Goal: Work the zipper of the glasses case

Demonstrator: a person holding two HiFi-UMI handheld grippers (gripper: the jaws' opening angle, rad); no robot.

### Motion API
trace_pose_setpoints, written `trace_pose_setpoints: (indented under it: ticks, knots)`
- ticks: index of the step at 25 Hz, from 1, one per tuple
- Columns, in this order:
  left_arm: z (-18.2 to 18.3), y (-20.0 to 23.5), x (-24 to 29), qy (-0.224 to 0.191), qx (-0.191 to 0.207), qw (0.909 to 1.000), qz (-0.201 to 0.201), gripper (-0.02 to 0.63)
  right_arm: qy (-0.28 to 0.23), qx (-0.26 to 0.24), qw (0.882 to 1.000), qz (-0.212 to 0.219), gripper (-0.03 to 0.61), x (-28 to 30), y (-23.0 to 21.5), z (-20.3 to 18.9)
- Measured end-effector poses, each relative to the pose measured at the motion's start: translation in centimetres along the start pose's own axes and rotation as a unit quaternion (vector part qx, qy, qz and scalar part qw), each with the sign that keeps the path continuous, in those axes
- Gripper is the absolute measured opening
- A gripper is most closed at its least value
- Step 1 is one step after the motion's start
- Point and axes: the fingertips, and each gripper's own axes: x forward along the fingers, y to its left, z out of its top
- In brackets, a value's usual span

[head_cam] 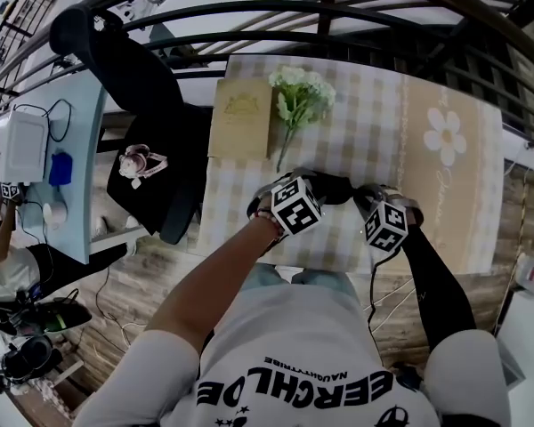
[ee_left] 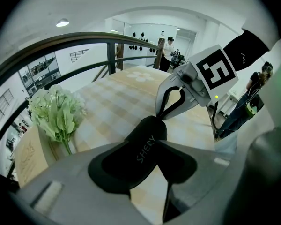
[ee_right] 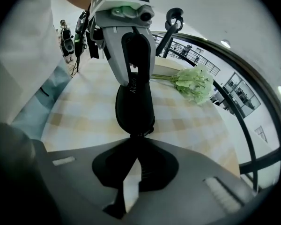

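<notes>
Now | left gripper [ee_left: 153,142] jaws clamp smooth black oval glasses case [ee_right: 135,104] | right gripper [ee_right: 134,144] jaws — pinch zipper pull [ee_right: 141,133]

The black glasses case [ee_left: 131,161] carries the pale word "SHERY" along its side. The person's white T-shirt [head_cam: 294,363] shows big black letters, "EERCHLOE", with smaller "NAUGHTYTRIBE" above them. Cursive writing beside the daisy on the beige mat [head_cam: 445,212] is too small to read

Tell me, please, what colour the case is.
The case is black; left gripper view shows it best.
</notes>
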Motion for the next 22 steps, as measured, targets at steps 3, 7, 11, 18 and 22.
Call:
trace_pose_setpoints:
  ticks: [3, 7, 11, 18, 22]
  knots:
    - [0.1, 0.0, -0.1, -0.003, -0.001, 1.0000, -0.001, 0.170, -0.005, 0.035, 0.999, 0.003, 0.034, 0.2, 0.1, 0.0]
    - [0.1, 0.1, 0.0, -0.006, -0.002, 1.0000, -0.004, 0.170, -0.006, 0.043, 0.999, -0.020, 0.063, 0.6, 0.0, 0.1]
    - [0.2, 0.0, -0.1, -0.008, -0.001, 1.0000, -0.004, 0.170, 0.003, 0.011, 0.999, -0.040, 0.031, 0.2, -0.1, 0.0]
    - [0.1, 0.1, -0.1, -0.012, -0.005, 0.9999, -0.004, 0.170, 0.039, -0.021, 0.998, -0.045, 0.031, 0.3, 2.1, 0.1]
    - [0.1, 0.1, -0.1, -0.013, -0.004, 0.9999, -0.004, 0.170, 0.039, 0.020, 0.998, -0.047, 0.031, 0.6, 2.7, 0.5]
